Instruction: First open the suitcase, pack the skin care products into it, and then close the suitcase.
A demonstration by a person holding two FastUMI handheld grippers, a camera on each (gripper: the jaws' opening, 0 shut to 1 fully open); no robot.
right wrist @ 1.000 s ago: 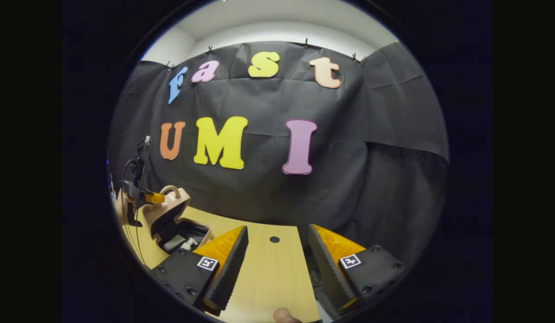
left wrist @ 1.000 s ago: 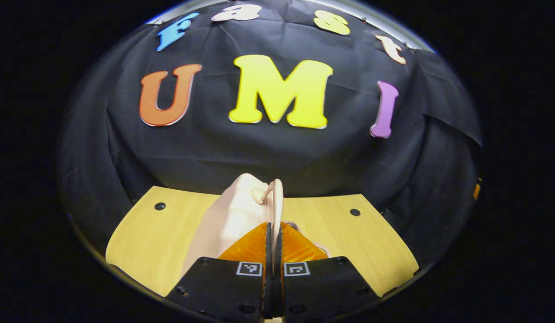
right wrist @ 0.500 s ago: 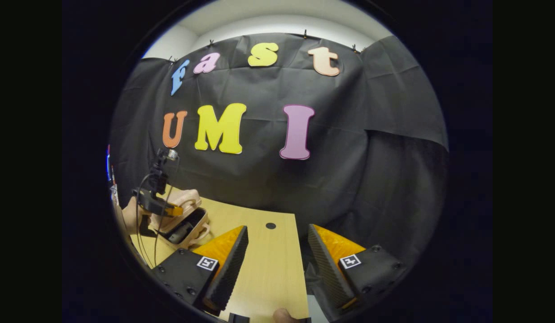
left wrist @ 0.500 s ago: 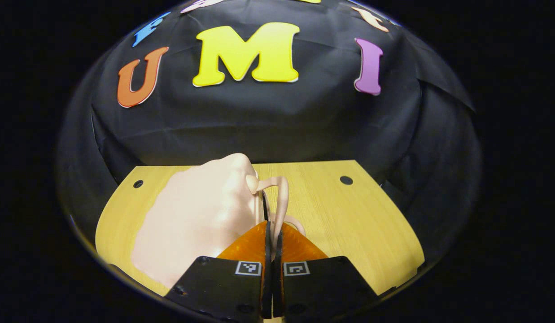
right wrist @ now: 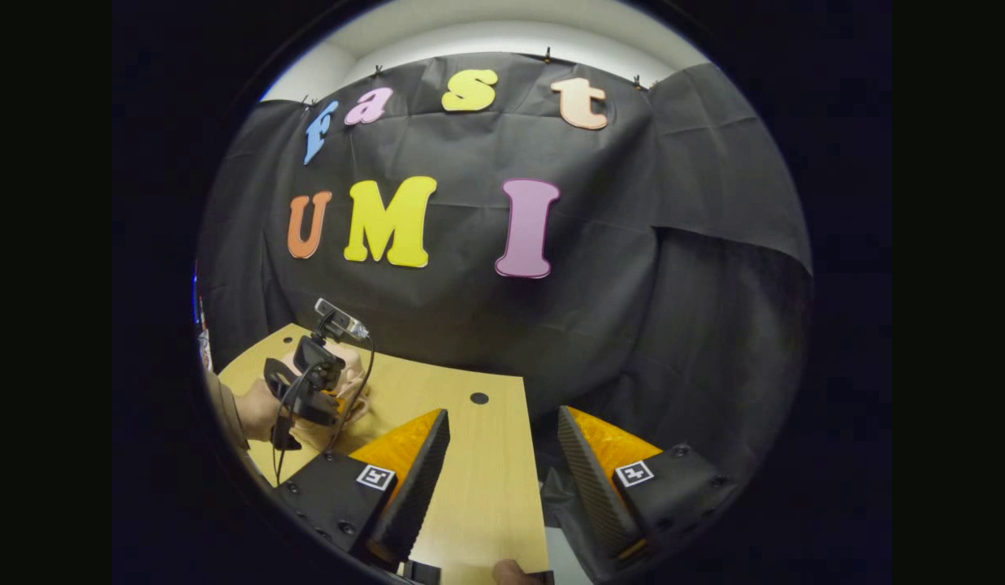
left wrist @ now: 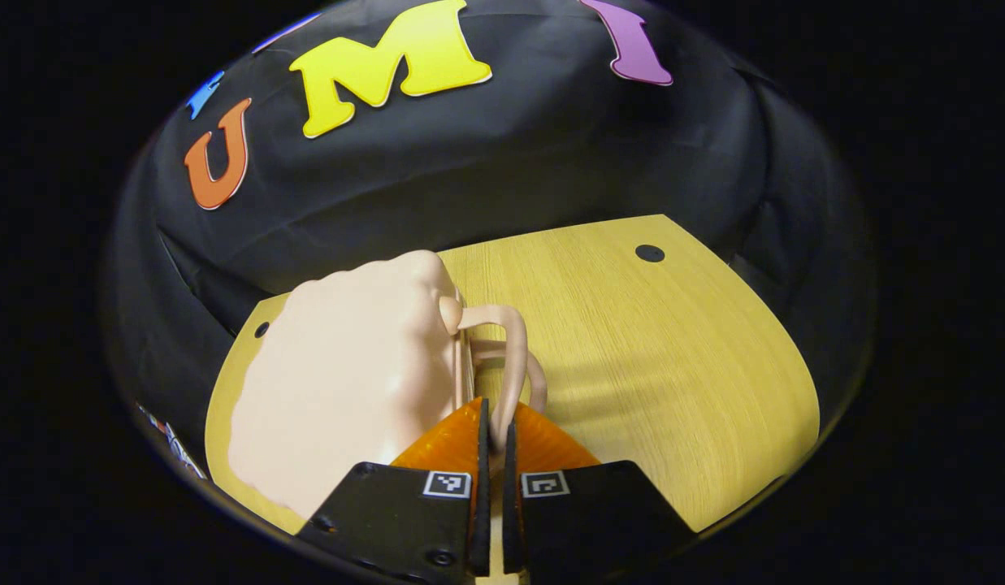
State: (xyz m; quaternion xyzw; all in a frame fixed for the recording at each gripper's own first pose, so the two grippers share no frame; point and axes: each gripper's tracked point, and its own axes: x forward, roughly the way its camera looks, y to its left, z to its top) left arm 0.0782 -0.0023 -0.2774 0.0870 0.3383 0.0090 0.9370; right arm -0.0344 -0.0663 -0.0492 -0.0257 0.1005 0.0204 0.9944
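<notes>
A small pale pink suitcase (left wrist: 348, 366) lies flat on the wooden table (left wrist: 673, 366) with its lid down on its base. Two thin handles (left wrist: 512, 357) arch from its right edge. My left gripper (left wrist: 492, 416) is shut on the lid's handle, which runs down between the fingers. In the right gripper view the left gripper (right wrist: 307, 388) and the hand (right wrist: 258, 410) holding it cover most of the suitcase (right wrist: 352, 382) at the far left. My right gripper (right wrist: 498, 455) hovers open over bare table with nothing between its fingers. The skin care products are hidden inside.
The table (right wrist: 486, 487) ends at the black cloth wall behind. Its top has round holes (left wrist: 650, 253) near the far corners. A cable hangs from the left gripper in the right gripper view.
The left gripper has swung the lid down by its handle, so the suitcase went from open to closed flat. The right gripper stayed open in place.
</notes>
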